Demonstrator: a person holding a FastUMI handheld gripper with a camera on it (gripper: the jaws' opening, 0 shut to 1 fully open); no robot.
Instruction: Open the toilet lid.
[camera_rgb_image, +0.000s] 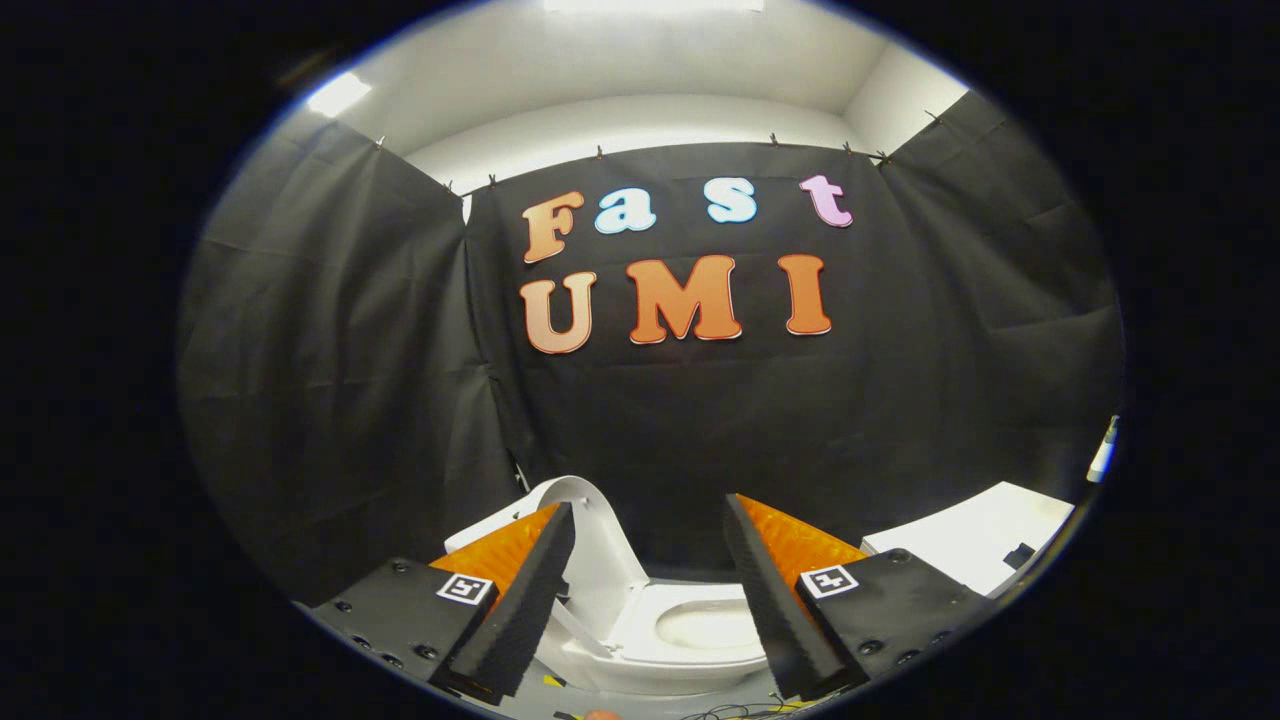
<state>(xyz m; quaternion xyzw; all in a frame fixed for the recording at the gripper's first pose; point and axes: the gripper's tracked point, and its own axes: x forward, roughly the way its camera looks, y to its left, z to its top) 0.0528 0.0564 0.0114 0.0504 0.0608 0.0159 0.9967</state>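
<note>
A white toilet (690, 640) stands low between and just beyond my fingers. Its lid (590, 545) is raised, standing nearly upright on the left side of the bowl, partly hidden behind my left finger. The seat ring and the bowl's inside (705, 625) show between the fingers. My gripper (650, 590) is open, held above and in front of the toilet, with nothing between its fingers and no contact with the lid.
Black cloth walls close the booth behind and on both sides. A white box-like surface (975, 545) sits to the right of the toilet, beyond my right finger. Thin cables (730, 712) lie on the grey floor below the toilet.
</note>
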